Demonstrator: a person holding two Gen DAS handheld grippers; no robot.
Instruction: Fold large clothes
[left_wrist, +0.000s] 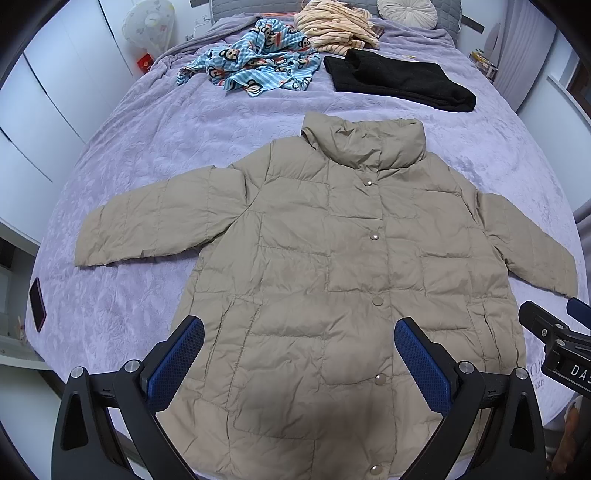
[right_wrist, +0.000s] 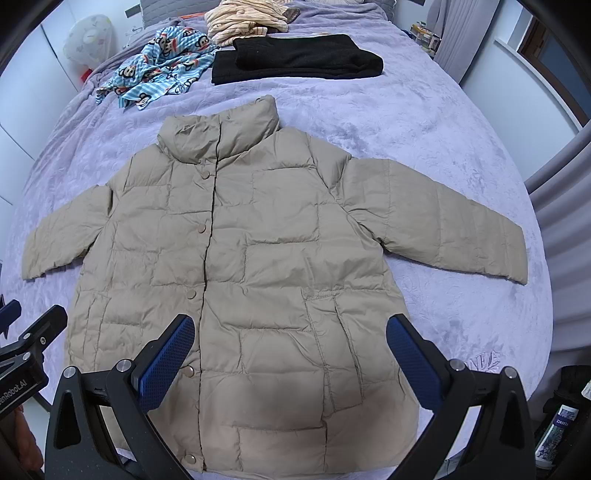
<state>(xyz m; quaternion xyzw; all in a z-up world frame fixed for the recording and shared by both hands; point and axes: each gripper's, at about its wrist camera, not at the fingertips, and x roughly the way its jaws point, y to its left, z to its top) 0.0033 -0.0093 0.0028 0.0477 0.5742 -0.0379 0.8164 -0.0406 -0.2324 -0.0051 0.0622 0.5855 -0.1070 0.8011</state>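
Note:
A beige quilted puffer jacket (left_wrist: 332, 258) lies flat on the bed, front up, snaps closed, collar away from me, both sleeves spread out to the sides. It also shows in the right wrist view (right_wrist: 258, 258). My left gripper (left_wrist: 299, 354) is open and empty, hovering above the jacket's hem. My right gripper (right_wrist: 290, 350) is open and empty above the hem, a bit further right. The right gripper shows at the right edge of the left wrist view (left_wrist: 554, 339).
The bed has a lavender cover (left_wrist: 147, 147). Behind the jacket lie a folded black garment (left_wrist: 399, 79), a blue monkey-print garment (left_wrist: 255, 62) and a peach striped pile (left_wrist: 336, 26). A phone (left_wrist: 37, 302) lies near the bed's left edge. White wardrobes stand left.

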